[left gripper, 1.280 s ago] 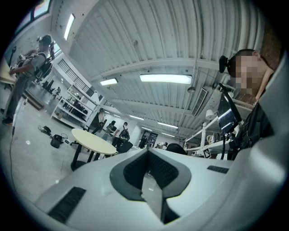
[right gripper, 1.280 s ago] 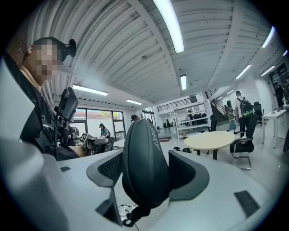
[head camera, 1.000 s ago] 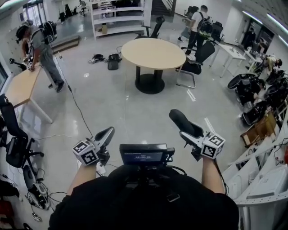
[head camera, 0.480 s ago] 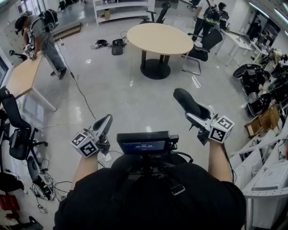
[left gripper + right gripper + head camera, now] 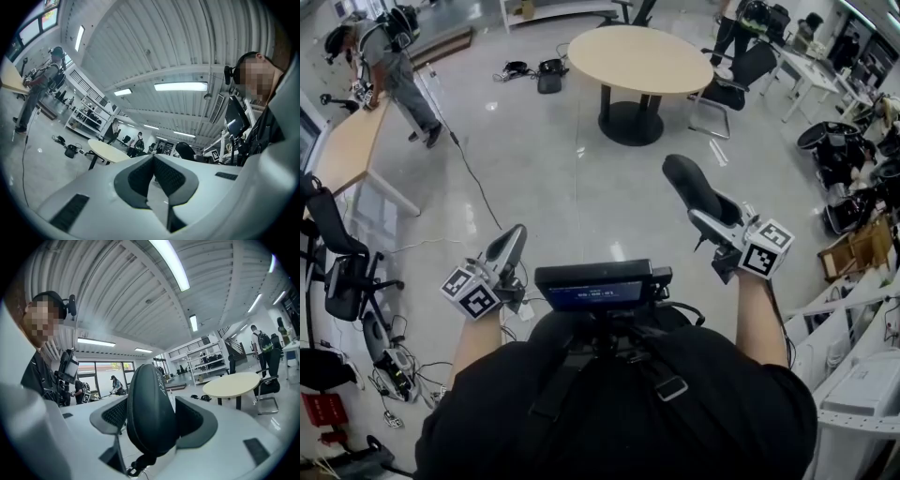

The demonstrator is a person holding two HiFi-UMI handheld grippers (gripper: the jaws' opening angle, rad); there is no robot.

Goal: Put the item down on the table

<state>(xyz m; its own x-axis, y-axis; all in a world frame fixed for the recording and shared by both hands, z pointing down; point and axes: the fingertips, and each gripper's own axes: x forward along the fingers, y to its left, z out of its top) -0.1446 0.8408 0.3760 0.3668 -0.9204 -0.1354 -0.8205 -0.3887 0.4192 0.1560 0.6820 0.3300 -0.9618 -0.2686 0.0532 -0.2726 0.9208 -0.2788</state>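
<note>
- Transport is the step we judge to be in hand: our left gripper [image 5: 512, 242] is empty, its jaws pressed together.
- Ahead, well apart from us, stands the round beige-topped table [image 5: 639, 58]. Next we must walk up and lower the load onto it.
- Our right gripper [image 5: 719, 221] clamps the black oval zippered case [image 5: 692, 189].
- Only the right gripper view shows the jaws pressing the case's sides, and only the head view shows the glossy grey floor [image 5: 562, 178] between us and the table.

The case [image 5: 147, 399] covers the gap between the jaws of the right gripper [image 5: 157, 417]. The print on the case's side is too blurred to read. The left gripper [image 5: 153, 161] hides the table's [image 5: 105, 150] far side.
</note>
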